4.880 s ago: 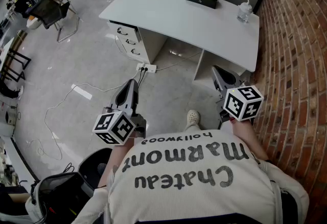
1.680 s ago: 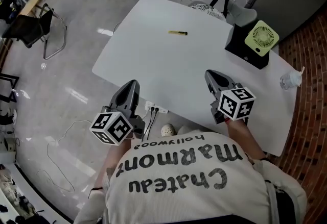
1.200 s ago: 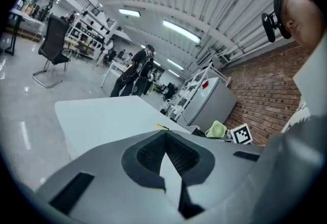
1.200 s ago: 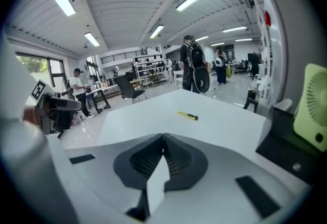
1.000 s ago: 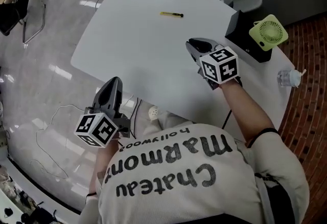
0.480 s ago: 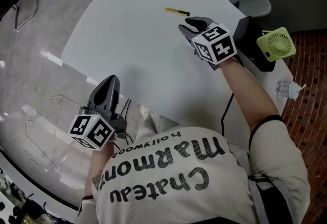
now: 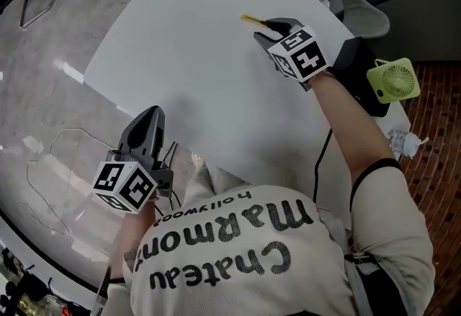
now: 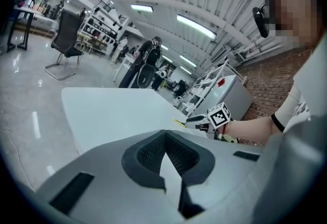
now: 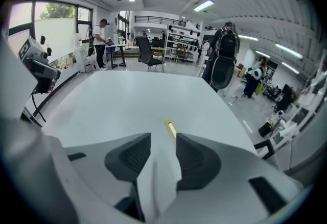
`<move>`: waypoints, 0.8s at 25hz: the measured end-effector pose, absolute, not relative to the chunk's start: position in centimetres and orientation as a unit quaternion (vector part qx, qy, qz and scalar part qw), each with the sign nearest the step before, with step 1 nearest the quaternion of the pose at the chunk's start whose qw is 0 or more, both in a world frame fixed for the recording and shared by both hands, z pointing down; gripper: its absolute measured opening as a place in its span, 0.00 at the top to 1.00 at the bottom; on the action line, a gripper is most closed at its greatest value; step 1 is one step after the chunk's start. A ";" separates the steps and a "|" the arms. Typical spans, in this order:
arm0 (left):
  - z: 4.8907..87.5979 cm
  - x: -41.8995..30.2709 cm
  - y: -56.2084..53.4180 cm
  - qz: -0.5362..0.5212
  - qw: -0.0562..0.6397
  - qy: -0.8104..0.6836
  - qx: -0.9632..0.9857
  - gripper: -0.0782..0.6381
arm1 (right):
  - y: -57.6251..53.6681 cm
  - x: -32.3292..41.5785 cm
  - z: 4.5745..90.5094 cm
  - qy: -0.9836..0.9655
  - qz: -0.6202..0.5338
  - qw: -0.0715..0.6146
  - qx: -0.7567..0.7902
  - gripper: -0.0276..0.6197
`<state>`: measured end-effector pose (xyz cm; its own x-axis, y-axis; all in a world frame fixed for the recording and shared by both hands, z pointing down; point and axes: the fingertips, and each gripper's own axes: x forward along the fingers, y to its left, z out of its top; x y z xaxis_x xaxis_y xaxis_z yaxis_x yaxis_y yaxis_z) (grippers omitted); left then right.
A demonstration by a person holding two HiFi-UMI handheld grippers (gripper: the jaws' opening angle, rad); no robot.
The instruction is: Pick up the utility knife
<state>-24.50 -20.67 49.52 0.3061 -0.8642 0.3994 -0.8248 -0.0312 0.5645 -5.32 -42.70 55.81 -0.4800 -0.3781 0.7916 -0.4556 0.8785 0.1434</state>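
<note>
**A:** What is nearest the person?
**B:** The left tool point(image 7: 148, 120), at 7 o'clock in the head view, hangs at the near edge of the white surface point(image 7: 187, 55). Its jaws are clenched together on nothing.

**A:** And the right tool point(image 7: 271, 24)?
**B:** It sits at 1 o'clock, at the end of a stretched arm, low over the surface. Its jaws have just been opening and stand released, with only bare surface between them.

**A:** Where is the utility knife point(image 7: 251, 19)?
**B:** It lies flat on the surface just past the right tool's tips and runs toward 10 o'clock from them. Its near end slips behind one jaw tip, and contact cannot be told.

**A:** Anything farther out?
**B:** A green fan point(image 7: 392, 80) stands on a black box point(image 7: 360, 66), at 4 o'clock from the right tool.
</note>
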 end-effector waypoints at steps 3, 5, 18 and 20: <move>50.1 -24.5 -20.4 -0.026 0.378 -0.585 0.717 0.89 | -43.5 -5.4 56.5 -0.857 0.045 0.456 0.235 0.69; 50.5 -24.6 -20.1 -0.020 0.377 -0.582 0.720 0.89 | -44.1 -5.6 56.9 -0.858 0.052 0.456 0.232 0.68; 51.3 -26.7 -19.2 -0.005 0.381 -0.597 0.706 0.89 | -45.9 -6.1 58.6 -0.855 0.070 0.459 0.230 0.65; 51.3 -26.7 -19.1 -0.007 0.382 -0.599 0.704 0.89 | -45.7 -6.1 58.8 -0.854 0.084 0.461 0.226 0.68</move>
<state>-26.67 -19.12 51.33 0.2820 -0.8483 0.4481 -0.8383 0.0092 0.5451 -6.14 -45.74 58.75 -0.4727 -0.3084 0.8255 -0.4635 0.8838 0.0647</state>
